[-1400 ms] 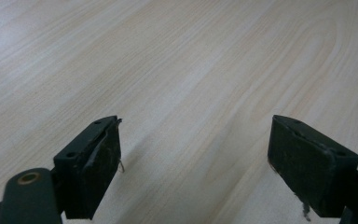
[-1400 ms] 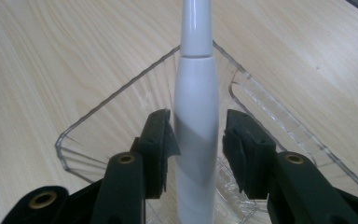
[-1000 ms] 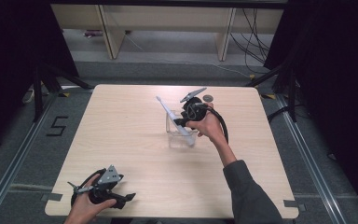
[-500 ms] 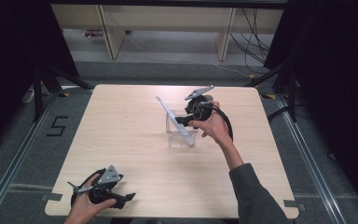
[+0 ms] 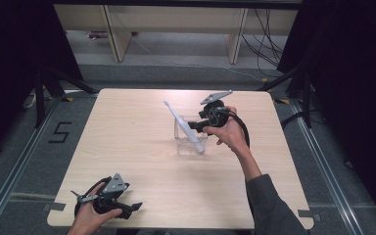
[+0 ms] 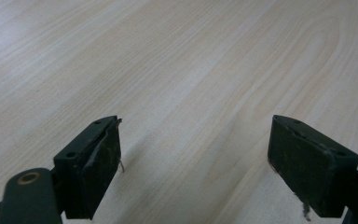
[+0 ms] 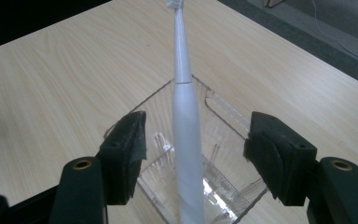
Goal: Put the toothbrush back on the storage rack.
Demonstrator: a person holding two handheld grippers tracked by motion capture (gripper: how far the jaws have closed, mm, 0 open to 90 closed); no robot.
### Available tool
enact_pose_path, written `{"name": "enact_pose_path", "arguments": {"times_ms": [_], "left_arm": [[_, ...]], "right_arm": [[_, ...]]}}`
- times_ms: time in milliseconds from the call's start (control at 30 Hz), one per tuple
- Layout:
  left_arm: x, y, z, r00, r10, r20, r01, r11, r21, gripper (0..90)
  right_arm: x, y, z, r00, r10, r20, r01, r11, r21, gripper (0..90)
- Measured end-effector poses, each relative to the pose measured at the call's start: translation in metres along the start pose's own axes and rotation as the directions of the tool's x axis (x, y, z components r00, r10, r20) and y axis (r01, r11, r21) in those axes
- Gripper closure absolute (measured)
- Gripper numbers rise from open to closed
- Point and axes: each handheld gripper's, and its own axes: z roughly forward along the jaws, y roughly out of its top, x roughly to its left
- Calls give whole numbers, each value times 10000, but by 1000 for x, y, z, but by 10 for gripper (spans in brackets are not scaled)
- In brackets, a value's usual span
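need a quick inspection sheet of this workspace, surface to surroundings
surface: light wood-grain table, bare apart from the job's things.
job's things: white electric toothbrush leaning head-up in a clear square plastic container near the table's middle.
clutter: nothing seen.
grippers: right gripper open, jaws either side of the toothbrush handle without touching it; left gripper open over bare wood at the near left corner.
cables: black cable loops from the right gripper over the hand; more cables on the floor behind.
surroundings: grey floor with a "5" marking, pale shelf frame behind the table.
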Motion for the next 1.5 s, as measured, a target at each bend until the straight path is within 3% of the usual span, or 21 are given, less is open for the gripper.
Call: {"name": "enact_pose_path", "arguments": {"times_ms": [167,200,233,267,300,533,633,667,1067,1100,1133,1167,1200,1233,1267,1300,1367,1433,1500], "left_arm": [[0,0,0,10000,4,11,-4,10000,-5,168],[0,0,0,10000,-7,13,7,10000,2,168],[0,0,0,10000,-7,-5,7,10000,-14,168],[0,0,0,10000,-13,-6,13,10000,-33,168],[0,0,0,10000,8,9,-8,10000,2,168],[0,0,0,10000,3,12,-3,10000,12,168],[0,0,0,10000,25,9,-25,10000,19,168],[0,0,0,10000,20,1,-20,10000,-5,168],[0,0,0,10000,8,-25,-8,10000,-7,168],[0,0,0,10000,31,-23,-31,10000,-3,168],[0,0,0,10000,32,-27,-32,10000,-9,168],[0,0,0,10000,32,-27,-32,10000,-9,168],[0,-1,0,10000,-10,-9,10,10000,-12,168],[1,-1,0,10000,47,-16,-47,10000,16,168],[0,-1,0,10000,19,-13,-19,10000,8,168],[0,0,0,10000,26,-15,-26,10000,10,168],[0,0,0,10000,4,-15,-4,10000,-3,168],[0,-1,0,10000,7,-16,-7,10000,9,168],[0,-1,0,10000,-15,-8,15,10000,-18,168]], "right_arm": [[-2,-2,-4,9998,-196,11,196,9996,-214,373],[-2,-4,-7,10000,-1,-76,1,10000,-20,372],[-1,-6,-5,10000,56,38,-55,9996,-265,372],[-4,-6,-7,9997,-231,8,231,9996,-165,370],[-3,-6,-9,10000,15,-62,-15,10000,7,370],[-6,-7,-14,9998,-136,116,140,9995,-297,365],[-6,-8,-15,10000,-27,-56,25,9995,-305,363],[-6,-8,-19,9999,-82,132,86,9994,-347,357],[-7,-18,-35,9997,46,255,-27,9973,-740,332],[-6,-19,-36,9994,329,123,-319,9967,-747,333],[-7,-20,-37,9995,192,253,-170,9963,-847,332],[-7,-21,-38,9993,363,117,-353,9962,-791,332],[-9,-22,-39,9995,91,290,-63,9956,-935,332],[-8,-23,-39,9993,256,266,-230,9955,-914,330],[-10,-24,-41,9995,56,303,-27,9955,-949,330],[-8,-25,-41,9992,329,233,-305,9949,-960,330],[-10,-26,-43,9995,101,284,-74,9956,-932,330],[-8,-27,-43,9992,358,194,-341,9960,-828,330],[-8,-28,-43,9994,255,235,-233,9960,-867,330]]}}
